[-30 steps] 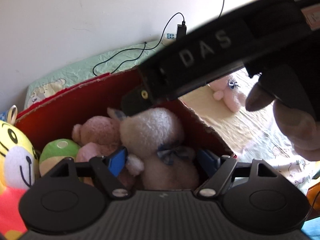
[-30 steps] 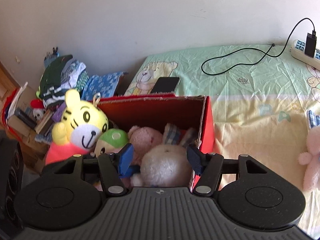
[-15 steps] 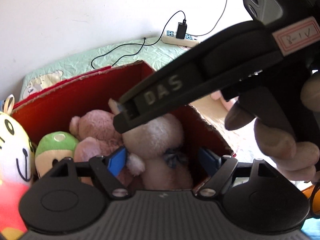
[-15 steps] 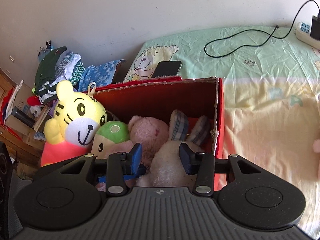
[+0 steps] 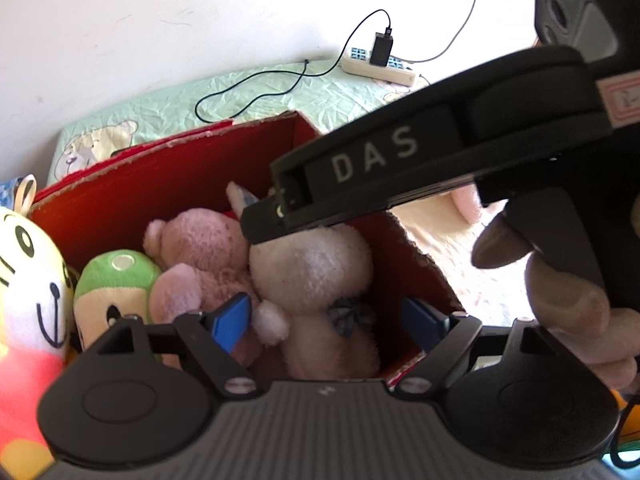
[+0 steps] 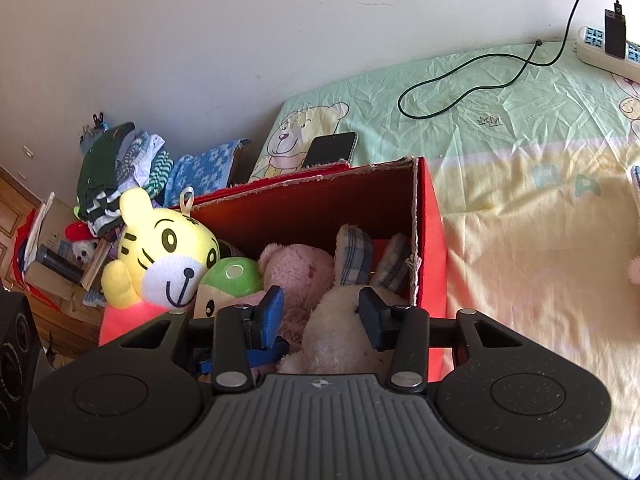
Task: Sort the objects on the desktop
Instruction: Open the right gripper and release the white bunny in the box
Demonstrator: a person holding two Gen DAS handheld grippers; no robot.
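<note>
A red cardboard box (image 6: 430,216) (image 5: 168,184) on the bed holds a cream rabbit plush (image 6: 340,336) (image 5: 316,268), a pink plush (image 6: 300,268) (image 5: 196,248), a green mushroom plush (image 6: 234,278) (image 5: 114,276) and a yellow tiger plush (image 6: 164,256) (image 5: 24,264). My right gripper (image 6: 322,316) is partly closed around the rabbit's head, its pads at either side. My left gripper (image 5: 332,320) is open above the rabbit's body. The right gripper's body crosses the left wrist view (image 5: 420,168).
A phone (image 6: 330,150) lies on the green sheet behind the box. A power strip (image 6: 608,54) with a charger and black cable (image 6: 472,84) lies at the back right. Folded clothes (image 6: 120,164) and clutter are at the left. Another pink plush (image 5: 466,204) lies on the bed at the right.
My right gripper has narrowed around the rabbit's head and moved lower into the box. My left gripper has stayed open over the rabbit.
</note>
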